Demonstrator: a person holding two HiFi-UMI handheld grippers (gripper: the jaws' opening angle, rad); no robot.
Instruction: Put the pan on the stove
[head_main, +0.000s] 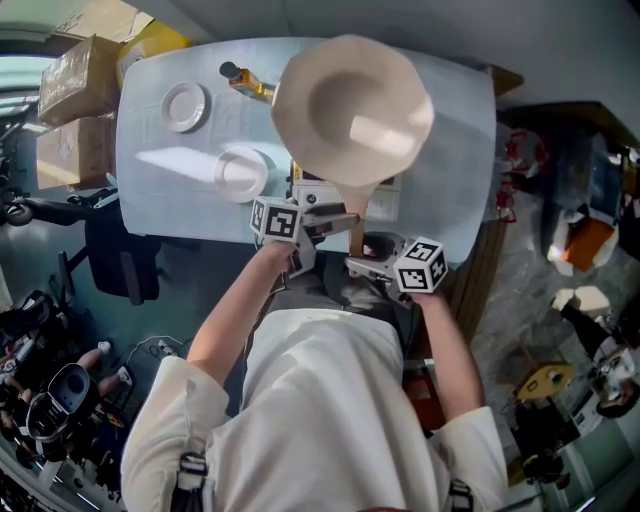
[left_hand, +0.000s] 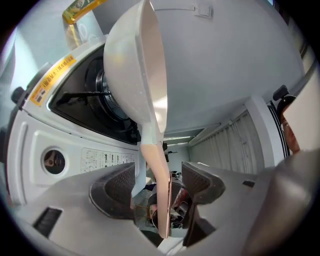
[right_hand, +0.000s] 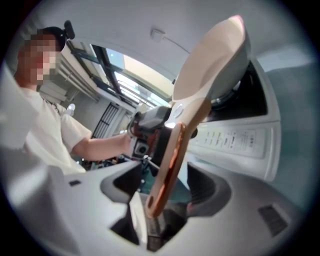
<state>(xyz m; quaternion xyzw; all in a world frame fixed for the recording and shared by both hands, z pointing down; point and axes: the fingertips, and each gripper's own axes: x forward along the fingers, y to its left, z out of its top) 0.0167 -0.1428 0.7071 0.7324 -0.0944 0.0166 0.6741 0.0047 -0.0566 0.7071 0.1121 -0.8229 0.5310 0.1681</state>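
Observation:
The cream pan (head_main: 352, 108) hangs tilted in the air above the white stove (head_main: 385, 203), its bowl facing up at the head camera. Its flat tan handle (head_main: 355, 225) runs back toward the person. My left gripper (head_main: 322, 222) is shut on the handle close to the bowl, and the handle (left_hand: 162, 195) passes edge-on between its pads. My right gripper (head_main: 362, 262) is shut on the handle's end (right_hand: 159, 192), which sits deep between its jaws. The stove's black burner (left_hand: 107, 97) shows behind the pan (left_hand: 137, 70).
The stove stands on a table with a pale blue cloth (head_main: 150, 160). On the cloth lie two white plates (head_main: 185, 106) (head_main: 240, 173) and a bottle of oil (head_main: 245, 80). Cardboard boxes (head_main: 75, 110) are stacked at the left, and clutter covers the floor at the right.

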